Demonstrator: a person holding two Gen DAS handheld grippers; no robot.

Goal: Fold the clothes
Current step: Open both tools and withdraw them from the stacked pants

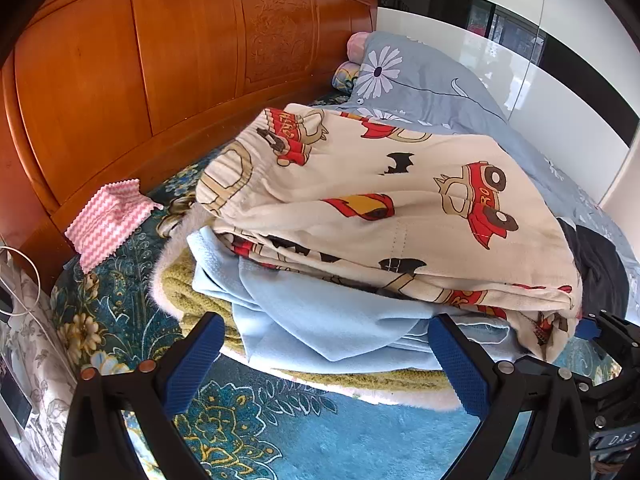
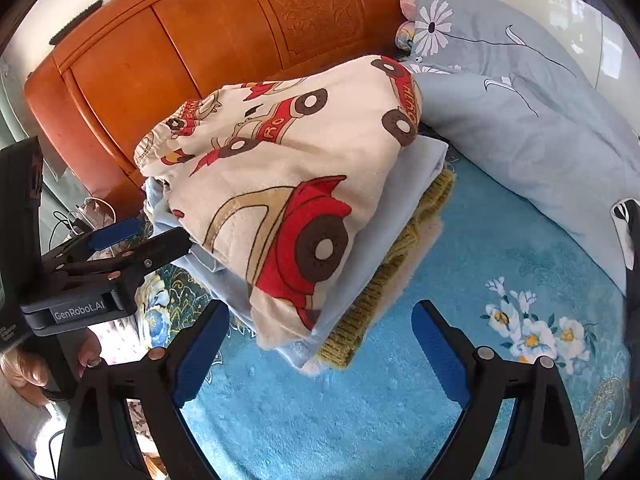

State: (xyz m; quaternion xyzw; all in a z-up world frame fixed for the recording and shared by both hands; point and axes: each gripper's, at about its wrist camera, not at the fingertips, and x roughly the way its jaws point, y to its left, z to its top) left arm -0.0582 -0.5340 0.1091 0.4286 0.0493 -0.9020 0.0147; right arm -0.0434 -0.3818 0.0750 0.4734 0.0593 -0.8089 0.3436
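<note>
- Your left tongs [image 1: 324,354] stand spread apart with nothing between them, low at the near edge of the pile, probably because the top piece now lies set down.
- Your right tongs [image 2: 320,344] are likewise wide apart and empty, hanging just before the pile's corner over the blue bed cover [image 2: 360,420].
- The car-print garment [image 1: 384,204] lies folded on top of the pile, on the bed near the wooden headboard [image 1: 120,80]; it looks finished.
- Under it sit a light blue garment [image 1: 320,320] and an olive knitted piece [image 2: 380,292], stacked so each folded item rests on the one below.
- A pink zigzag cloth [image 1: 104,224] lies apart by the headboard, clear of the pile.
- The grey flowered quilt [image 2: 520,100] lies bunched at the far side, leaving bed space for folding.
</note>
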